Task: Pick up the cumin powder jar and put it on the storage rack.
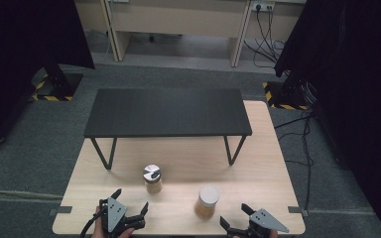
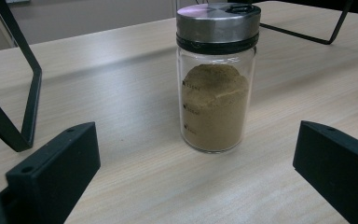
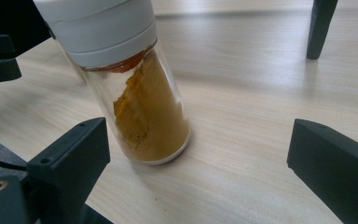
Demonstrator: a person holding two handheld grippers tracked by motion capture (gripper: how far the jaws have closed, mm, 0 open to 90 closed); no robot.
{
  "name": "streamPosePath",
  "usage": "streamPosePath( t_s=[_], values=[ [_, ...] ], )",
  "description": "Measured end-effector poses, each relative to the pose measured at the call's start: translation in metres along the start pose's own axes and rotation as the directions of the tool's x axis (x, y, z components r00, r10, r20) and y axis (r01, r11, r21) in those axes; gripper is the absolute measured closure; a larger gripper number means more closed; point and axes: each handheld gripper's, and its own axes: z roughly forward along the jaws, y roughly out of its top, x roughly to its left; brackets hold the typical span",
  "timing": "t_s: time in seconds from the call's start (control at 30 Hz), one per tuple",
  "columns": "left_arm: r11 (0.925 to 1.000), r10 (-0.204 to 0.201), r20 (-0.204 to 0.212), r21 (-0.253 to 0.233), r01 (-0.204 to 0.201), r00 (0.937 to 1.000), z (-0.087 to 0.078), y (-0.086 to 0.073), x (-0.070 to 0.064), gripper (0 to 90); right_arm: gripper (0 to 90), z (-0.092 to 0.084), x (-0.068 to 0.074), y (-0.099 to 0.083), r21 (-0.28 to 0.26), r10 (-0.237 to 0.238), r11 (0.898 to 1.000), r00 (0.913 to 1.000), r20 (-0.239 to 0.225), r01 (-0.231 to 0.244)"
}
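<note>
A clear glass jar of orange-brown powder with a white lid (image 3: 140, 93) stands on the pale wooden counter (image 3: 261, 116), just beyond the wide-apart black tongs (image 3: 200, 154), nearer their left jaw.

This looks like a lab or office room fitted out for recording, not a home. A pale wooden table (image 1: 273, 163) stands on grey carpet (image 1: 39, 148), and black curtains (image 1: 25, 44) hang at the left and right. Yellow-and-black hazard tape (image 1: 47, 97) marks the stand feet beneath them. Along the far wall run beige office desks (image 1: 178, 20), with a wall socket (image 1: 262, 6) and loose cables (image 1: 268, 39) trailing down to the floor.
</note>
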Motion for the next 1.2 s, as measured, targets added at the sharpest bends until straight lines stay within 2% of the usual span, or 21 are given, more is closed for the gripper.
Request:
streamPosePath(
  t_s=[0.47, 0.7, 0.77, 0.97, 1.2],
  values=[
    [0.9998, 0.018, 0.013, 0.002, -0.018, 0.9997, 0.004, 0.010, 0.003, 0.0, 5.9, -0.002, -0.002, 0.002, 0.008, 0.007, 1.000, 1.0000, 0.002, -0.007],
    [0.9991, 0.042, 0.020, -0.003, -0.042, 0.9989, 0.016, 0.025, 0.002, 0.0, 5.9, 0.000, -0.001, 0.003, 0.013, 0.004, 1.000, 1.0000, -0.006, -0.004],
    [0.9991, 0.041, 0.025, 0.005, -0.041, 0.9988, 0.025, 0.031, 0.001, 0.0, 5.9, 0.001, -0.001, 0.004, 0.017, 0.004, 1.000, 1.0000, -0.008, -0.004],
    [0.9989, 0.038, 0.036, 0.027, -0.039, 0.9987, 0.037, 0.035, -0.002, 0.0, 5.9, 0.002, 0.000, 0.004, 0.018, 0.003, 1.000, 1.0000, -0.009, -0.003],
    [0.9981, 0.033, 0.020, 0.052, -0.033, 0.9993, 0.048, 0.037, -0.006, 0.0, 5.9, 0.001, 0.000, 0.005, 0.019, 0.004, 1.000, 1.0000, -0.006, -0.004]
  ],
)
